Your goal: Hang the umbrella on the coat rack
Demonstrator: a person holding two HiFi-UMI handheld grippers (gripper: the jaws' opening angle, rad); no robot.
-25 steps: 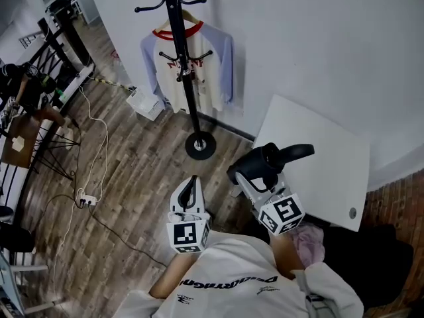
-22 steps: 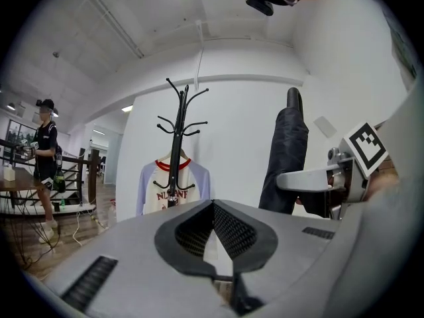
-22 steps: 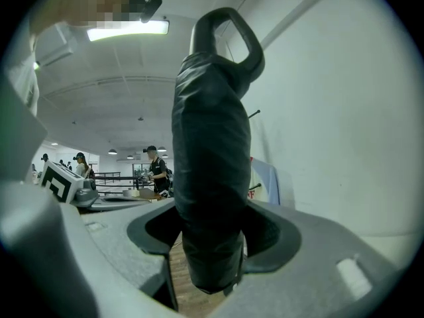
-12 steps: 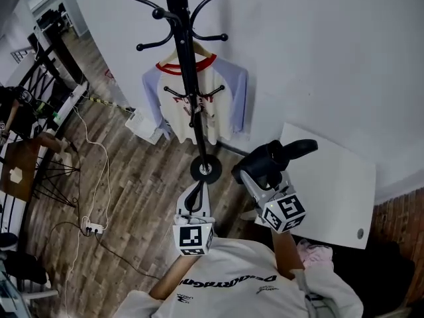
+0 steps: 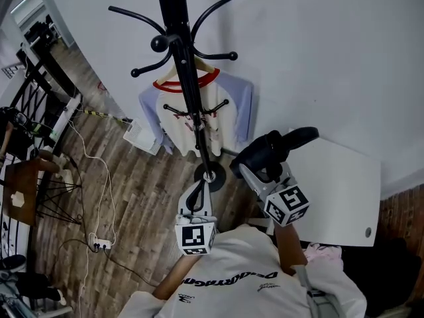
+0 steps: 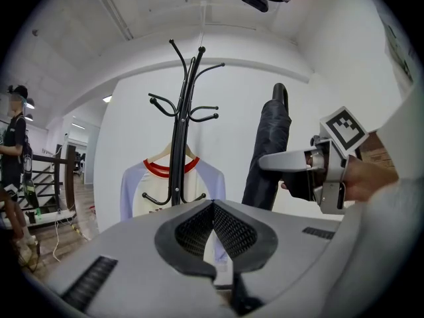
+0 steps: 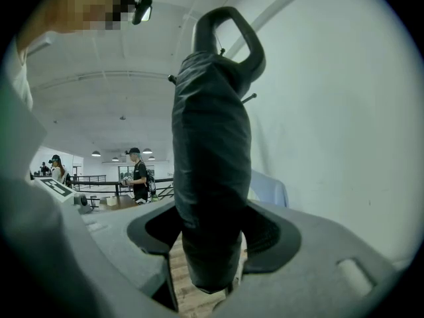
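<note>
A folded black umbrella (image 5: pixel 268 152) (image 7: pixel 209 171) (image 6: pixel 268 151) with a loop handle at its top stands upright between the jaws of my right gripper (image 5: pixel 262 171), which is shut on its lower body. The black coat rack (image 5: pixel 187 91) (image 6: pixel 183 128) rises ahead and to the left, several curved hooks at its top, its round base (image 5: pixel 209 176) on the wood floor. My left gripper (image 5: pixel 193 197) (image 6: pixel 213 234) is shut and holds nothing, low in front of the rack's base. The umbrella is apart from the hooks.
A cream T-shirt with lilac sleeves and red collar (image 5: pixel 192 108) hangs on a hanger on the rack. A white table (image 5: pixel 338 184) stands right of the umbrella against the white wall. Cables and a power strip (image 5: pixel 99 244) lie on the floor at left. People stand far off.
The view has closed in on the coat rack, which now looms larger and higher. Both grippers have moved toward it; the right one still holds the umbrella.
</note>
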